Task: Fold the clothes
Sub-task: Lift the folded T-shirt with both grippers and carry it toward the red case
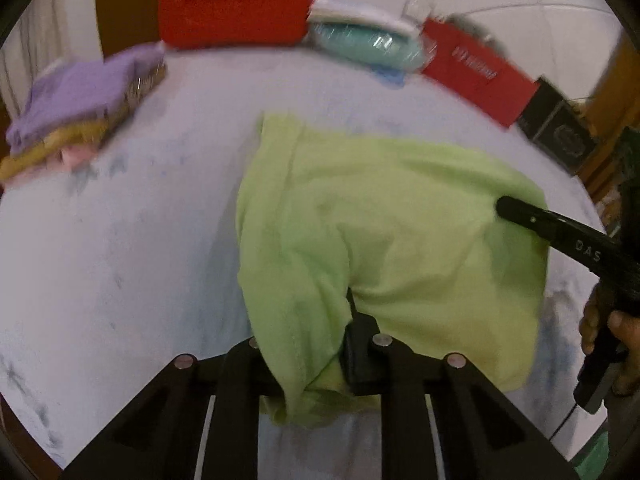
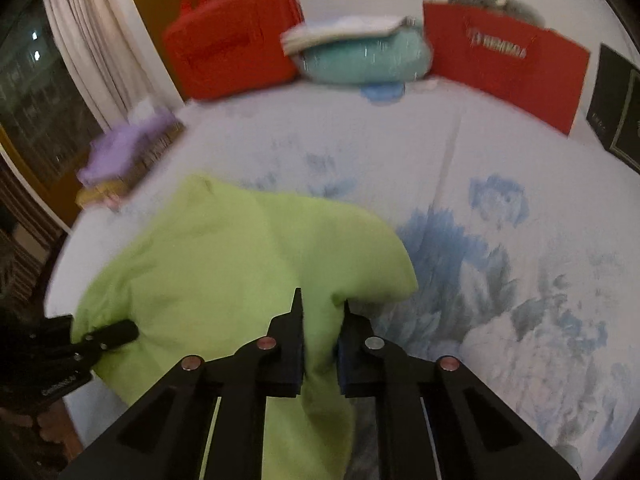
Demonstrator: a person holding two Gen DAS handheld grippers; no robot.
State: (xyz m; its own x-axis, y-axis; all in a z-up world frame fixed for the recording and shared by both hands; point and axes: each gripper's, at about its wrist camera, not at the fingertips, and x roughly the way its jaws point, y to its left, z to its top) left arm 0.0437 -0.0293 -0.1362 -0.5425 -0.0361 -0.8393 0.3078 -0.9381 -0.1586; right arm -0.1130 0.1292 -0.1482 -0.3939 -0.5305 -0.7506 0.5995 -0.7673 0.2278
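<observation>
Two grippers, one green garment [image 1: 384, 216] between them on the bed [image 1: 120, 240].

Left wrist view: my left gripper [image 1: 316, 344] is clenched on a bunched edge of the cloth at the bed's near edge; bare sheet lies open to the left, and a folded stack [image 1: 76, 104] sits at the far left corner. Right wrist view: my right gripper [image 2: 320, 312] pinches a fold of the garment's near right part; floral sheet lies free to the right. Everything is motion-blurred.
</observation>
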